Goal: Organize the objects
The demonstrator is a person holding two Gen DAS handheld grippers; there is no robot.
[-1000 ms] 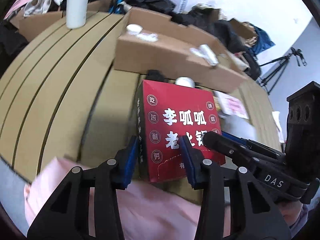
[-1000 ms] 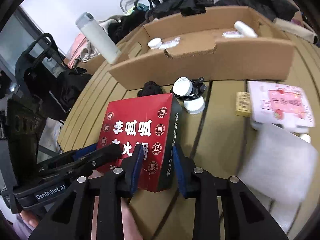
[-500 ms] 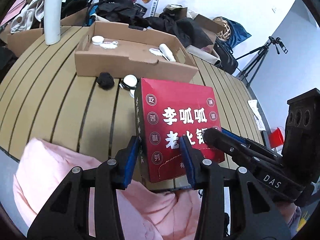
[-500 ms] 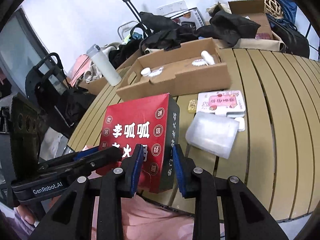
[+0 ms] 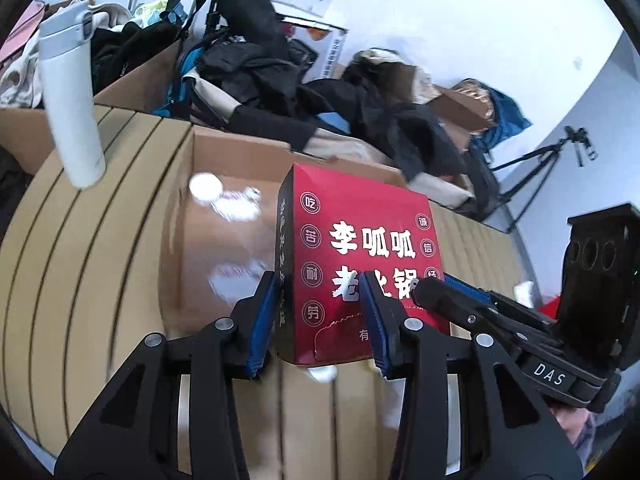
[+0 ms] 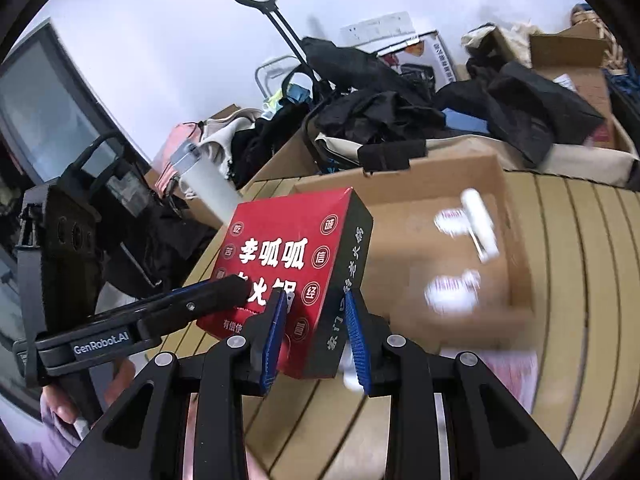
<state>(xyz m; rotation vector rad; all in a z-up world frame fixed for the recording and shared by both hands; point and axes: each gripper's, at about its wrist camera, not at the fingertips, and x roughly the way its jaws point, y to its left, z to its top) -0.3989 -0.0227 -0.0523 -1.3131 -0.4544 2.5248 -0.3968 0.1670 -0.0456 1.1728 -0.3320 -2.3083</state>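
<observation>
A red box with white Chinese lettering [image 5: 360, 256] is held in the air between both grippers, over the front of an open cardboard box [image 5: 188, 240]. My left gripper [image 5: 320, 320] is shut on its left corner. My right gripper [image 6: 316, 328] is shut on its right corner [image 6: 304, 272]. Each gripper shows in the other's view, the right one [image 5: 520, 332] and the left one [image 6: 132, 328]. The cardboard box [image 6: 512, 240] holds small white items, blurred.
A white flask [image 5: 68, 100] stands on the slatted wooden table [image 5: 60, 280] at the far left. Dark clothes, bags and boxes [image 5: 280, 80] pile behind the table. A tripod [image 5: 548, 160] stands at the right. A pink-and-white packet [image 6: 508, 376] lies near the right gripper.
Both grippers have carried the red box up and forward, from near the table's front edge to above the cardboard box. The pink cloth has dropped out of view.
</observation>
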